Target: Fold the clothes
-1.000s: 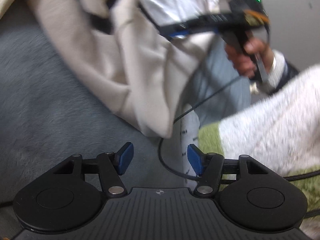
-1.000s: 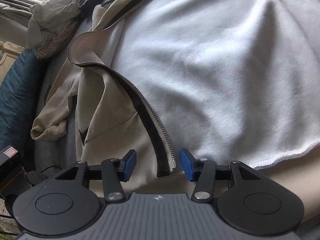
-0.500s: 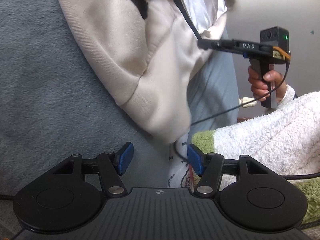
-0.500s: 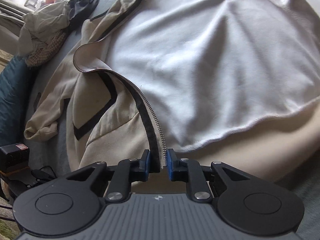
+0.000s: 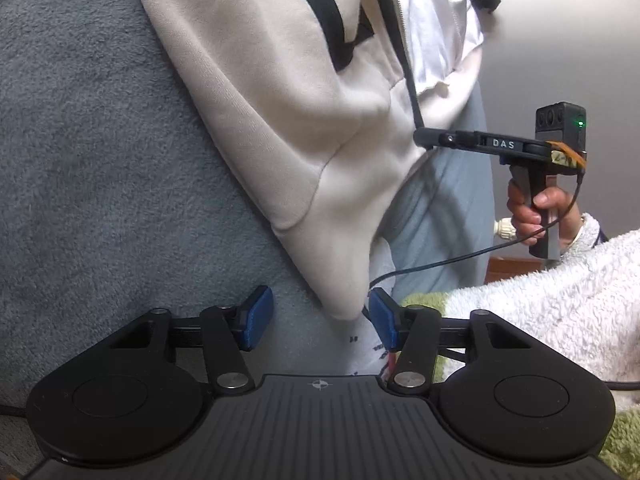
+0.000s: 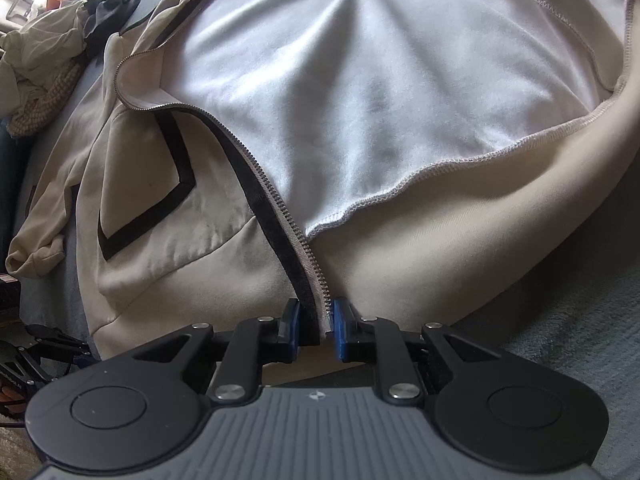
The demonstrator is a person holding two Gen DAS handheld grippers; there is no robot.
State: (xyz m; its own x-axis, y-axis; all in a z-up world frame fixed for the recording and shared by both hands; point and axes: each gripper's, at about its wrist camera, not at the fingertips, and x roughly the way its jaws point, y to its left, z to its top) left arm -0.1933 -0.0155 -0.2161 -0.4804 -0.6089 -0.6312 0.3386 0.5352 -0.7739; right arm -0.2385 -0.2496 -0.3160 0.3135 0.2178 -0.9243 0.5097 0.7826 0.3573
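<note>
Item: cream zip-front fleece jacket, my right gripper jaws pinching its zipper edge, my left gripper jaws closing around the hem corner at twelve o'clock; next, lift and spread flat.

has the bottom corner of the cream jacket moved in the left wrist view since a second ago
Yes. The cream jacket corner has dropped toward the left gripper, whose jaws are closing, and now hangs between its pads.

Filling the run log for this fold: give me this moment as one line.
task: fold clothes | right hand-held gripper: shut on jacket zipper edge | left hand-held gripper: closing, jacket corner between pads, unpinched
</note>
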